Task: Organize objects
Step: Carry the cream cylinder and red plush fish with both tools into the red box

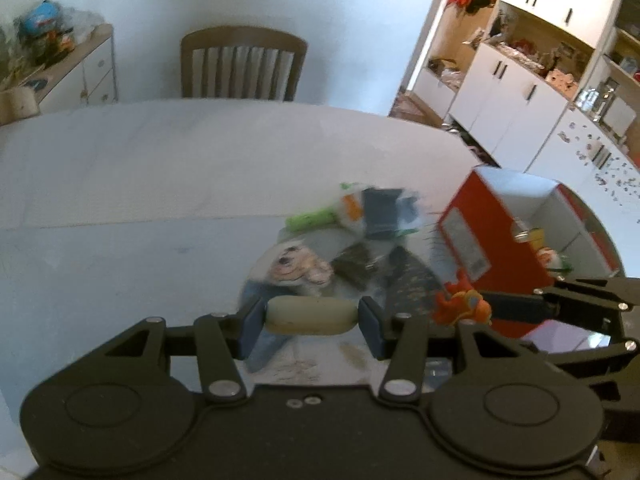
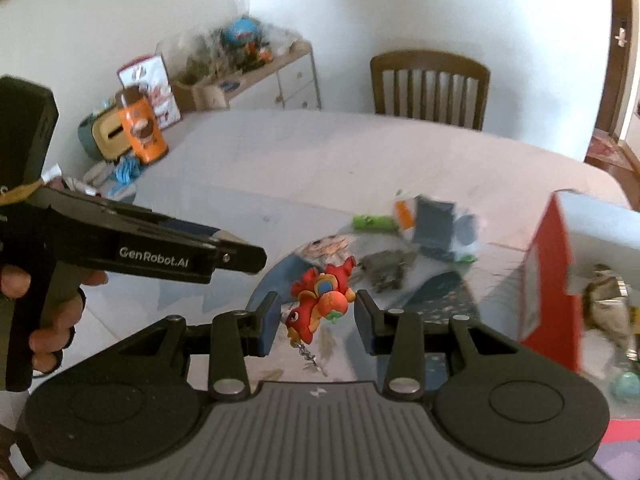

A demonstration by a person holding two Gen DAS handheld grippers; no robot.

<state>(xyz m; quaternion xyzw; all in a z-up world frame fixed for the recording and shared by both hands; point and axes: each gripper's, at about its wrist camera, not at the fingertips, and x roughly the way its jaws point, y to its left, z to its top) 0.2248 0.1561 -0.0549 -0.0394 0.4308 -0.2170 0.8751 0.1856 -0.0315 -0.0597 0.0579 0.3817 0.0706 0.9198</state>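
Left gripper [image 1: 311,316] clamps a pale oval bar [image 1: 310,315] end to end, held above the table [image 1: 160,184], left of the red box [image 1: 472,236]. Right gripper [image 2: 316,316]: jaws at middling width around a red dragon toy [image 2: 320,300]; contact with the pads cannot be told. Loose packets [image 2: 424,224] lie on the table beside the box, which stands open with small items inside.

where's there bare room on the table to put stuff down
The far half of the table, between the chair and the toy pile, is bare, as is the stretch left of the pile. It is crowded between the pile and the red box.
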